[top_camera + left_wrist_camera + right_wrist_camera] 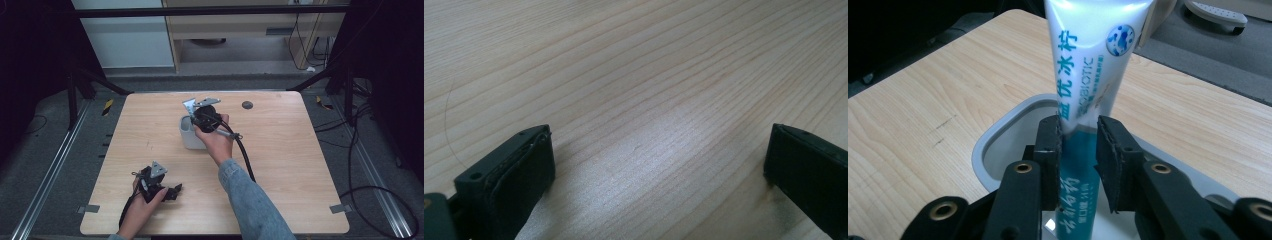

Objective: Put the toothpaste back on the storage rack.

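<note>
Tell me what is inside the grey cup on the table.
A white-and-teal tube stands upright in the grey cup, its lower end inside, between the right gripper jaws. The cup's bottom is hidden by the tube and gripper, so anything else inside cannot be seen.

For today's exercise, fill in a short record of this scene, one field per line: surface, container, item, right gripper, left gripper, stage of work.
surface: light wooden table
container: grey cup, standing mid-table
item: white and teal toothpaste tube, upright, lower end inside the cup
right gripper: right gripper above the cup, jaws on either side of the tube; left pad touching it, a slight gap at the right pad
left gripper: left gripper jaws wide open, nothing between them, low over bare wood near the table's front edge
stage of work: tube seems just placed in the cup
</note>
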The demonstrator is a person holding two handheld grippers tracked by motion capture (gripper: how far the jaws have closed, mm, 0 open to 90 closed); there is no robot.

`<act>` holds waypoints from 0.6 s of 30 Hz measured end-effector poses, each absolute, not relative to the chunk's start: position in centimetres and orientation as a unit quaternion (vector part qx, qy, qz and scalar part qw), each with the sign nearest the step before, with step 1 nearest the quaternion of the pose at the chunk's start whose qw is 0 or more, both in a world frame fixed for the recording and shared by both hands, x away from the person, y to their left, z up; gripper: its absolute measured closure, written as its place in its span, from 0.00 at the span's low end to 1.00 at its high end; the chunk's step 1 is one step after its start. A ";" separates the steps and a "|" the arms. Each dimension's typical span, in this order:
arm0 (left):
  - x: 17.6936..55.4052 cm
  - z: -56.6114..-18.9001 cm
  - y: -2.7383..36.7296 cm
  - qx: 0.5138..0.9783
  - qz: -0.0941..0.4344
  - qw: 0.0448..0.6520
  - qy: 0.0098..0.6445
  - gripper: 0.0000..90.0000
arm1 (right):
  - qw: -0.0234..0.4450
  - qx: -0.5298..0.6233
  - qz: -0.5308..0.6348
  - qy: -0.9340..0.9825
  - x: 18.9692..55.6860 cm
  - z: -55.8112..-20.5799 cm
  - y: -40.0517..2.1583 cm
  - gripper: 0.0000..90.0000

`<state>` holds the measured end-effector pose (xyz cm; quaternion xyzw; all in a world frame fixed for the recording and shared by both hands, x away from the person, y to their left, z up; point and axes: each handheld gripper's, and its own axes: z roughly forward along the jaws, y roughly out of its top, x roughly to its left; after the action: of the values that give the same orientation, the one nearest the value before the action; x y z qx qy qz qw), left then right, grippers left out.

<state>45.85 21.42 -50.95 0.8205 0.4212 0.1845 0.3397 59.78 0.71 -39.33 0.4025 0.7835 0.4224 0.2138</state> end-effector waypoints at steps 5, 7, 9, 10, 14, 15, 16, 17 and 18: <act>45.8 -50.9 21.4 0.821 0.184 0.339 0.420 0.00 | 0.213 0.402 0.422 0.784 59.7 -39.2 0.6 0.78; 45.8 -50.9 21.4 0.821 0.184 0.339 0.421 0.00 | 0.211 0.402 0.423 0.784 59.7 -39.1 0.6 0.78; 45.8 -51.0 21.4 0.821 0.185 0.340 0.421 0.00 | 0.212 0.401 0.423 0.785 59.6 -39.1 0.5 0.77; 45.8 -51.0 21.4 0.821 0.184 0.340 0.421 0.00 | 0.213 0.400 0.423 0.785 59.5 -39.0 0.4 0.77; 45.8 -50.9 21.4 0.821 0.184 0.339 0.421 0.00 | 0.213 0.400 0.423 0.785 59.5 -38.9 0.3 0.77; 45.8 -50.9 21.4 0.821 0.185 0.339 0.420 0.00 | 0.212 0.401 0.423 0.785 59.4 -38.8 0.3 0.76; 45.8 -50.9 21.4 0.821 0.185 0.339 0.420 0.00 | 0.212 0.401 0.423 0.785 59.4 -38.8 0.3 0.76; 45.8 -50.9 21.4 0.821 0.184 0.339 0.420 0.00 | 0.211 0.401 0.423 0.785 59.4 -38.8 0.2 0.75; 45.8 -50.9 21.4 0.821 0.184 0.339 0.420 0.00 | 0.211 0.401 0.423 0.785 59.4 -38.8 0.2 0.75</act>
<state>45.84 21.43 -50.94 0.8213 0.4205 0.1844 0.3386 59.39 0.20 -38.79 0.4013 0.7846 0.4228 0.2112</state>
